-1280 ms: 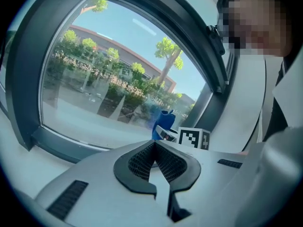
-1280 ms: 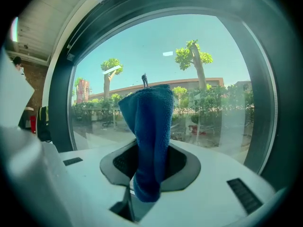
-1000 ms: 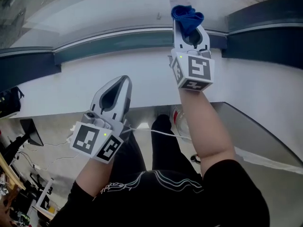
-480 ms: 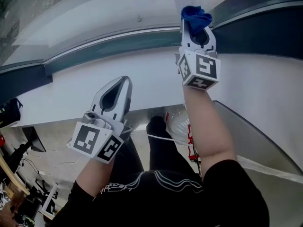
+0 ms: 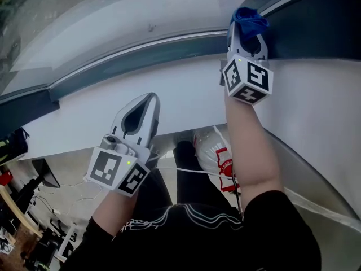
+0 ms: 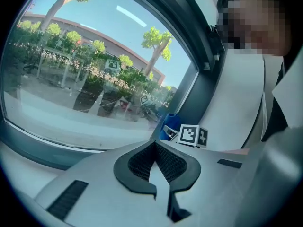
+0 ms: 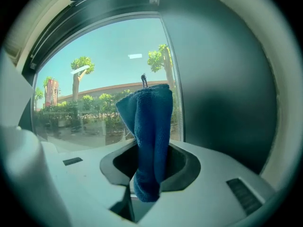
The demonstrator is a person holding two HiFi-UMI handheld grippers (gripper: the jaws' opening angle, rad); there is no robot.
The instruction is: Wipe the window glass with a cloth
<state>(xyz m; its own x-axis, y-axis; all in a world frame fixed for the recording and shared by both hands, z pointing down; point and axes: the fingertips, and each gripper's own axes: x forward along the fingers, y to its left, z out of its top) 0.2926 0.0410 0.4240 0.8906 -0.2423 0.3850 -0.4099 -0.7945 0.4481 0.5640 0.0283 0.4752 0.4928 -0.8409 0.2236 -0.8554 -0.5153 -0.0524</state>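
One blue cloth (image 5: 249,17), clamped in right tongs (image 5: 247,31), far right by one window glass (image 5: 113,13); left tongs (image 5: 148,101) closed, empty.

Daylight is pouring through a wide window (image 7: 104,93), and trees (image 7: 81,65), a long low building (image 7: 113,91) and blue sky are showing beyond it. Reflected ceiling lights (image 7: 135,56) are glinting on the glass. A dark frame (image 5: 141,49) is running along the window's lower edge, meeting a white sill (image 5: 186,95). A dark wall panel (image 7: 222,79) is standing at the window's right edge. Below the sill's near edge, a pale floor (image 5: 67,165) is lying, with clutter (image 5: 28,236) crowding its left side.
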